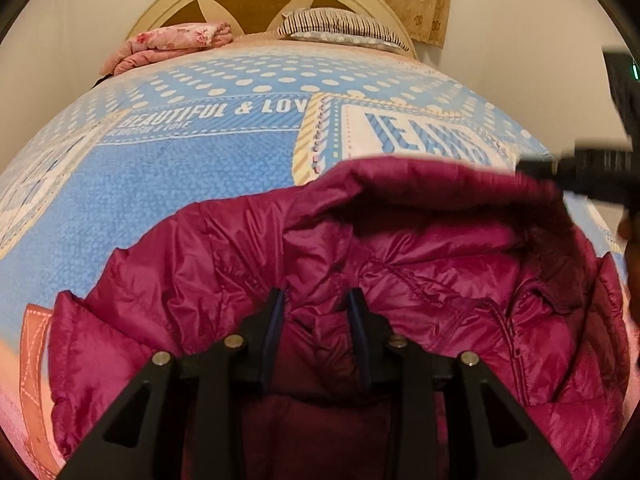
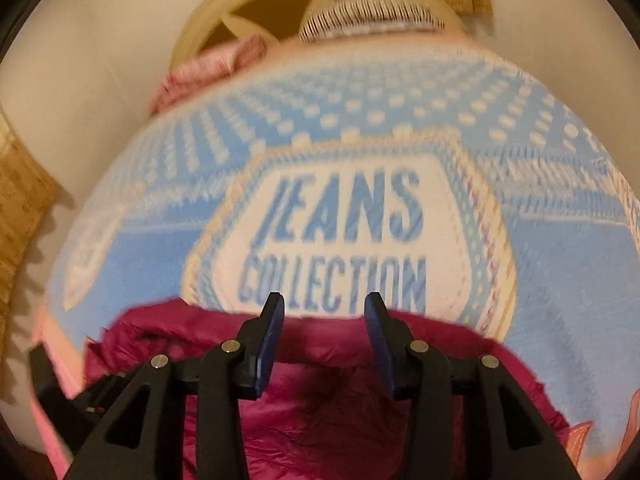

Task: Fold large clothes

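Magenta puffer jacket sprawls across the bed; left tool and right tool hover spread. Gripping quilted seams squarely should prevent slippage.

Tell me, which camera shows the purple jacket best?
The left wrist view. There the jacket fills the lower half, sharp, with its hood, quilting and zipper showing. The right wrist view is blurred and shows only a strip of the jacket behind the right gripper.

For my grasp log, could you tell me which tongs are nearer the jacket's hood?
Right. The right tongs hang open over the hood; the left tongs sit lower over the jacket's body.
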Demonstrator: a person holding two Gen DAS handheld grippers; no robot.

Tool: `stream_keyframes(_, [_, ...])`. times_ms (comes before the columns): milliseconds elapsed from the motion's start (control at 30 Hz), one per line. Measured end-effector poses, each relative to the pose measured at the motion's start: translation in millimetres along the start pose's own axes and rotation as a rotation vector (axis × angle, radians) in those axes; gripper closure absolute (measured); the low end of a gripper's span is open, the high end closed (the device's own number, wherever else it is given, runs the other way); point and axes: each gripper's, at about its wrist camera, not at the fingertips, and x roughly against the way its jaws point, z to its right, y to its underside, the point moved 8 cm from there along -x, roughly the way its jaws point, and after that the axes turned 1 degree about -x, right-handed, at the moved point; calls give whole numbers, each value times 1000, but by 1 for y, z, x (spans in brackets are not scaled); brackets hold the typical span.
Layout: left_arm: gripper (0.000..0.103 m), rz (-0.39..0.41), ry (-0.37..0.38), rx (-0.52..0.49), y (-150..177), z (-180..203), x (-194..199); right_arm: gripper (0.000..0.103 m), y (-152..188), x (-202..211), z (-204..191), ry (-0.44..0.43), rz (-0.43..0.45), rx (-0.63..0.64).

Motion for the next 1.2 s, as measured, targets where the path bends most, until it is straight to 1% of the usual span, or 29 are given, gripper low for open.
stream_keyframes(67, [61,25,2,8,-1,0,12,60,17,-1,0,-11,-8,17])
stream_keyframes(133, [55,108,-5,1,-8,2,38,60,38,2,3,-16,-17,39])
stream_keyframes(167, [49,157,-10,-8,-13,5,51,60,46,2,4,-11,-13,51])
stream_keyframes(200, [37,216,-22,-18,-21,8,67,60,51,1,6,-9,-10,56])
stream_keyframes(233, [30,251,-32,-26,-30,12,78,60,57,0,8,-15,-11,55])
stream_keyframes(267, [20,283,-34,-36,-42,19,88,60,60,-1,9,-18,-9,54])
stream_keyframes(300, [18,291,-32,-51,-51,25,90,60,62,-2,10,-17,-5,53])
stream_keyframes(333, [18,290,-42,-75,-62,32,89,60,64,-3,11,-17,-4,48])
stream_keyframes(400, [18,285,-109,-111,-81,39,77,60,64,-7,10,-12,0,46])
stream_keyframes(433, [18,267,-129,-116,-88,41,66,60,66,-8,10,-9,7,47])
stream_keyframes(533, [18,160,-162,-123,-90,43,27,60,70,-9,9,-2,33,67])
stream_keyframes(567, [20,122,-151,-127,-86,47,13,60,71,-10,8,-2,43,73])
stream_keyframes(700, [20,70,-116,-162,-55,58,-7,60,76,-10,10,-17,99,83])
stream_keyframes(767, [20,4,-139,-176,-41,55,-25,59,76,-10,12,-40,114,66])
stream_keyframes(800, [19,-15,-131,-164,-38,54,-29,59,76,-9,14,-52,118,56])
stream_keyframes(867, [17,-36,-92,-114,-35,47,-34,59,76,-9,14,-59,120,52])
stream_keyframes(1000, [14,-44,-59,-89,-31,46,-38,59,77,-10,12,-43,122,66])
stream_keyframes(1133, [11,-41,-66,-92,-28,48,-39,59,77,-11,12,-38,117,69])
stream_keyframes(1200, [7,-46,-83,-94,-29,49,-42,59,77,-12,10,-23,113,79])
